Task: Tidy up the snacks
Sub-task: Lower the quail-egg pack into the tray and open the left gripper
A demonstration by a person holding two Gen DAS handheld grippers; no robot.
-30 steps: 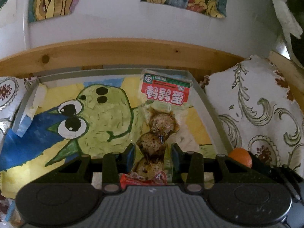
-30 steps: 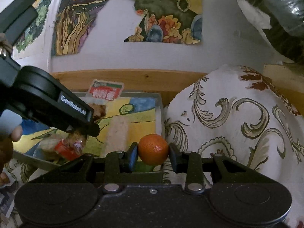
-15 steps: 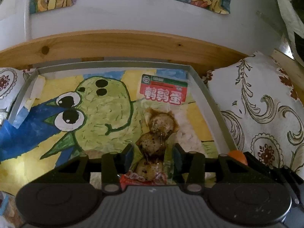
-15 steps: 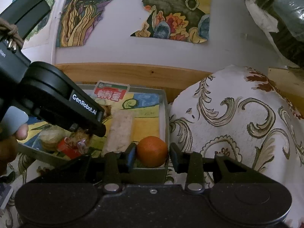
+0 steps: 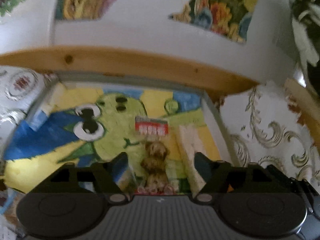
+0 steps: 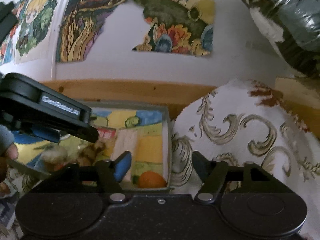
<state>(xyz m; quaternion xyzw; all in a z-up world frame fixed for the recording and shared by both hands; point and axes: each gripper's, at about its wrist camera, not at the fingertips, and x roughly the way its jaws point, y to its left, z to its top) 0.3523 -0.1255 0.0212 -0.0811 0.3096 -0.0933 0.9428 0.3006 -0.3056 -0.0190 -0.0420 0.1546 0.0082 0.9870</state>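
Now both spread grippers (image 5: pixel 161 160) (image 6: pixel 161 163) hover over the brown-egg packet (image 5: pixel 154 158) and orange (image 6: pixel 152 179).

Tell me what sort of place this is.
Probably a home bedroom: patterned bedding against a wooden bed frame, painted pictures stuck on the white wall.

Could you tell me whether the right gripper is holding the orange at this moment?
No, the right gripper is open, and the orange lies apart from its fingers in the near right corner of the tray.
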